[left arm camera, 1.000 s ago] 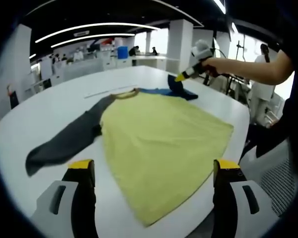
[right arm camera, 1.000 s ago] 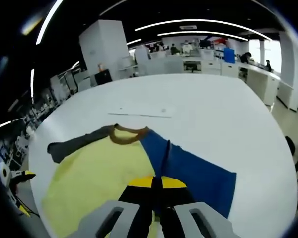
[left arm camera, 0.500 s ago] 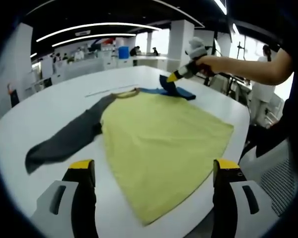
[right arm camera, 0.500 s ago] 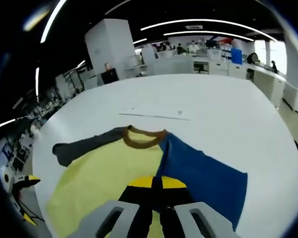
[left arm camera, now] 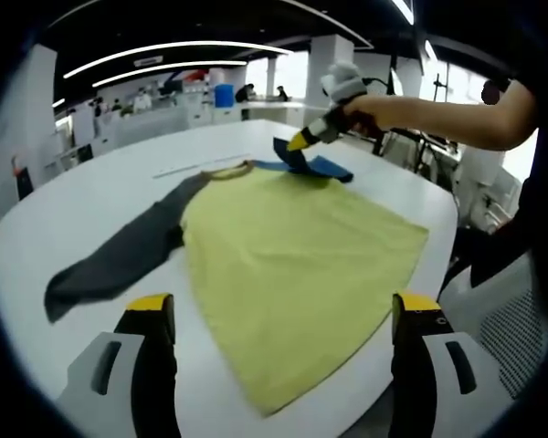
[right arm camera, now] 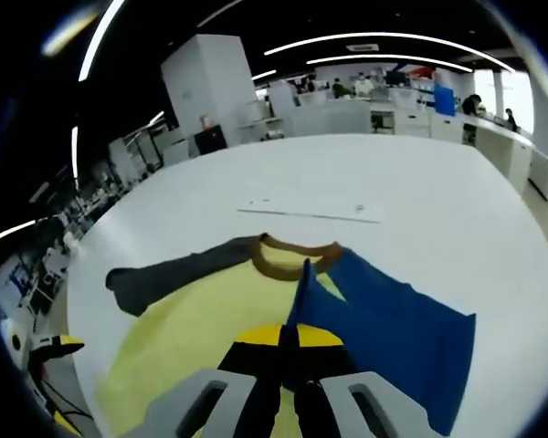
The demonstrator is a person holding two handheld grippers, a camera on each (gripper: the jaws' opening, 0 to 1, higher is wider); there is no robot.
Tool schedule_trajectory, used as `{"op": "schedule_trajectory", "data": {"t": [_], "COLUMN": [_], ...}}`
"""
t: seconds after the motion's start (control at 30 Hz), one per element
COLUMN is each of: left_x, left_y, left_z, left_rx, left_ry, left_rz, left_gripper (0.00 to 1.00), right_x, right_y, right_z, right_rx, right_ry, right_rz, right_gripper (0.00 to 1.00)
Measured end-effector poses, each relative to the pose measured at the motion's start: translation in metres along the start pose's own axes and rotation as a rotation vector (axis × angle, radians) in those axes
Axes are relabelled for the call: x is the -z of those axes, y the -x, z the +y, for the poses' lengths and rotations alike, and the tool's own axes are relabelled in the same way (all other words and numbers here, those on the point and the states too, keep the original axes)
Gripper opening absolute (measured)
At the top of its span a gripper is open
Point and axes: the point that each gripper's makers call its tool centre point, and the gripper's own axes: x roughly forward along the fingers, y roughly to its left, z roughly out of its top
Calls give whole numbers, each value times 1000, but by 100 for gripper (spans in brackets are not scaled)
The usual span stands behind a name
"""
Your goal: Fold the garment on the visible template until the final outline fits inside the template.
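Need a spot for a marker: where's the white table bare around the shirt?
Bare: the white table beyond the brown collar, and left of the grey sleeve. Crowded: the yellow shirt body reaches the near edge; the right gripper holds the blue sleeve.

In the left gripper view, the right claw (left arm camera: 297, 143) has travelled from beyond the far end of the blue sleeve (left arm camera: 312, 164) toward the brown collar (left arm camera: 230, 171), carried by the person's hand (left arm camera: 358, 111). The pinched sleeve end has come with it and now stands lifted above the rest of the sleeve, nearer the yellow shirt body (left arm camera: 292, 265).

In the right gripper view, the sleeve (right arm camera: 388, 333) has drawn in from a long flat strip to a broader folded shape, its raised edge rising from the closed jaws toward the collar (right arm camera: 297, 265). Less of the yellow body (right arm camera: 196, 338) shows beside the collar.
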Motion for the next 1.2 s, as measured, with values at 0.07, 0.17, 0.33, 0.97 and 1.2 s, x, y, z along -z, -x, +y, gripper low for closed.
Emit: {"op": "schedule_trajectory", "data": {"t": [0.07, 0.17, 0.33, 0.97, 1.2], "left_x": [0, 0, 0, 8, 11], "left_y": [-1, -2, -3, -5, -2], "left_z": [0, 0, -1, 9, 13], "left_rx": [3, 10, 21, 24, 9], "left_ry": [-1, -10, -15, -13, -2], "left_rz": [-1, 5, 7, 16, 14], "left_gripper": [96, 96, 96, 96, 96], "right_x": [-1, -3, -6, -31, -33], "right_y": [-3, -6, -12, -39, -51], "right_z": [4, 14, 30, 91, 120], "right_rx": [-3, -10, -27, -100, -140], "right_ry": [-4, -5, 7, 32, 21], "right_rz": [2, 1, 4, 2, 8], "right_gripper": [0, 0, 0, 0, 0]}}
